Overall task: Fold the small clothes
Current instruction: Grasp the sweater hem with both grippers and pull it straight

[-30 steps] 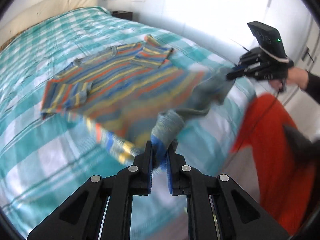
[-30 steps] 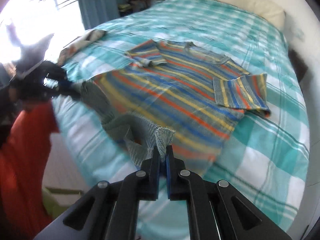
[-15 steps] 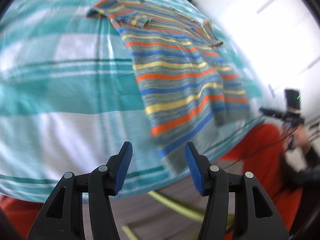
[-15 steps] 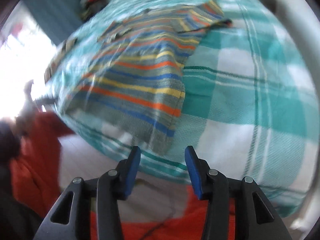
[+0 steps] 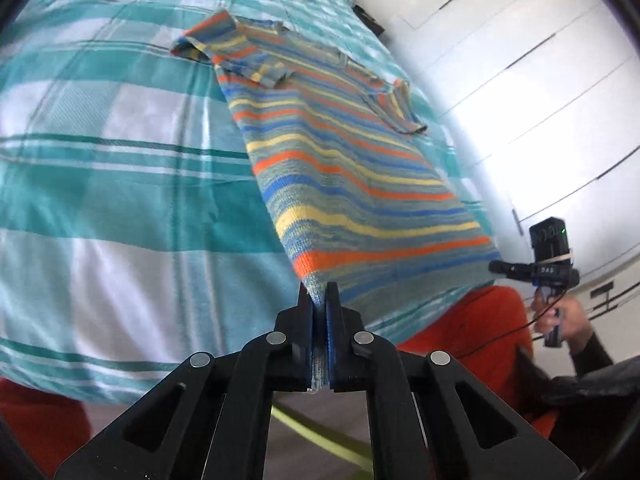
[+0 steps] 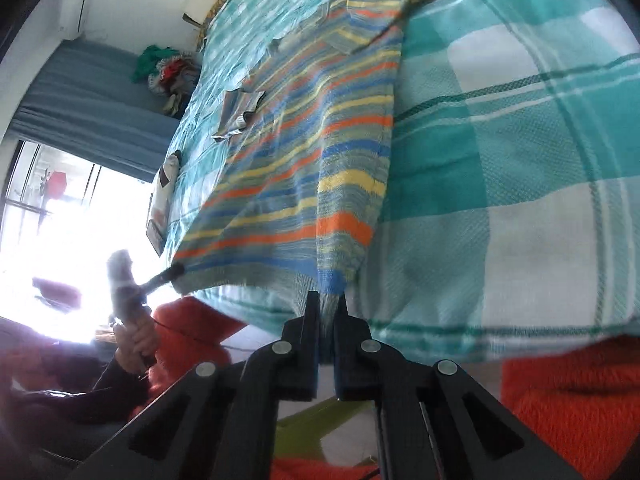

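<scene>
A small striped sweater [image 5: 344, 168], in orange, blue and yellow bands, lies flat on the bed with its sleeves folded in; it also shows in the right wrist view [image 6: 312, 152]. My left gripper [image 5: 320, 300] is shut on one bottom hem corner at the bed's edge. My right gripper [image 6: 327, 304] is shut on the other hem corner. The hem is stretched between them. Each gripper shows in the other's view, the right one [image 5: 500, 267] and the left one [image 6: 174, 270].
The bed has a teal and white checked cover [image 5: 120, 184]. Orange fabric [image 6: 568, 400] lies below the bed's edge. White cupboard doors [image 5: 520, 80] stand beyond the bed. A flat item [image 6: 160, 200] and a clothes pile [image 6: 168, 68] lie at the far side.
One second ago both grippers held the hem lifted. Half a second ago both were open with the sweater lying flat. Now both are shut on the hem corners at the bed's edge.
</scene>
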`<action>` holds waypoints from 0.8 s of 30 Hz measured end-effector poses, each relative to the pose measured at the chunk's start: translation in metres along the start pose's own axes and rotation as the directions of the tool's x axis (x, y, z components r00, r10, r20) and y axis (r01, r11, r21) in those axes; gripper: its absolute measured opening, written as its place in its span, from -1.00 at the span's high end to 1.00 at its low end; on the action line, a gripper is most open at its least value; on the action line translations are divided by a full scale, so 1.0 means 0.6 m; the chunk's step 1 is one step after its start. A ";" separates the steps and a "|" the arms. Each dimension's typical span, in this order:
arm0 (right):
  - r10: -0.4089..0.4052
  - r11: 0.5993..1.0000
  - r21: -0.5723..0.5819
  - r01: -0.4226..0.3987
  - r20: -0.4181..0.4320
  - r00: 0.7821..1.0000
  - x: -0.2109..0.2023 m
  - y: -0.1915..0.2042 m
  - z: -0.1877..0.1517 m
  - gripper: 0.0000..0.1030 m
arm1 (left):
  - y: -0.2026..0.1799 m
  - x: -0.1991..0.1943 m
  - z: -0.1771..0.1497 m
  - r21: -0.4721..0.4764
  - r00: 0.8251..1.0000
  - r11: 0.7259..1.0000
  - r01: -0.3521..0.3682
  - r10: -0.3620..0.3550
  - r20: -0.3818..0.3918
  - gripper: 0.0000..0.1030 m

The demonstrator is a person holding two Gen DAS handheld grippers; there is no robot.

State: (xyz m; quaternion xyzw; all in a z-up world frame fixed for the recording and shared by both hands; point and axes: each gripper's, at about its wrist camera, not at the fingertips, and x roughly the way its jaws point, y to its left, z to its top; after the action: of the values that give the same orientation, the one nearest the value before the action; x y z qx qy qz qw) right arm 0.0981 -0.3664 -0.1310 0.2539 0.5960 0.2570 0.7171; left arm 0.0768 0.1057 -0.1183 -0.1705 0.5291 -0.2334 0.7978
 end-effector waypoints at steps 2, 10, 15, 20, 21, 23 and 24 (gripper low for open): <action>-0.088 0.996 0.007 0.088 -0.049 0.995 0.024 -0.013 -0.003 0.90 | 0.006 0.021 -0.006 0.037 0.995 0.996 -0.081 0.082 -0.048 0.95; -0.212 0.977 0.003 0.213 -0.094 0.973 0.053 -0.025 -0.018 0.91 | 0.011 0.055 -0.034 0.042 0.969 0.976 -0.215 0.218 -0.112 0.95; -0.252 0.967 0.004 0.255 -0.121 0.960 0.080 -0.040 -0.011 0.91 | 0.016 0.089 -0.032 0.054 0.954 0.963 -0.264 0.269 -0.134 0.95; -0.255 0.967 -0.022 0.255 -0.104 0.961 0.082 -0.022 -0.009 0.91 | -0.005 0.033 -0.042 0.030 0.976 0.977 -0.209 0.211 -0.060 0.96; -0.259 0.966 -0.039 0.256 -0.098 0.961 0.074 -0.012 -0.014 0.91 | -0.005 0.022 -0.044 0.034 0.977 0.978 -0.205 0.207 -0.051 0.96; -0.267 0.964 -0.047 0.263 -0.097 0.959 0.069 -0.008 -0.018 0.91 | -0.002 0.025 -0.044 0.058 0.971 0.971 -0.231 0.234 -0.055 0.96; -0.278 0.961 -0.045 0.275 -0.109 0.954 0.076 -0.014 -0.018 0.91 | 0.005 0.041 -0.046 0.068 0.963 0.965 -0.252 0.257 -0.075 0.96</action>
State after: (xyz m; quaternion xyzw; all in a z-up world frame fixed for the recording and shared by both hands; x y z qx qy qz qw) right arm 0.0951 -0.3412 -0.1715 0.1425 0.6618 0.1770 0.7144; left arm 0.0598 0.0939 -0.1493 -0.0680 0.5725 -0.1510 0.8030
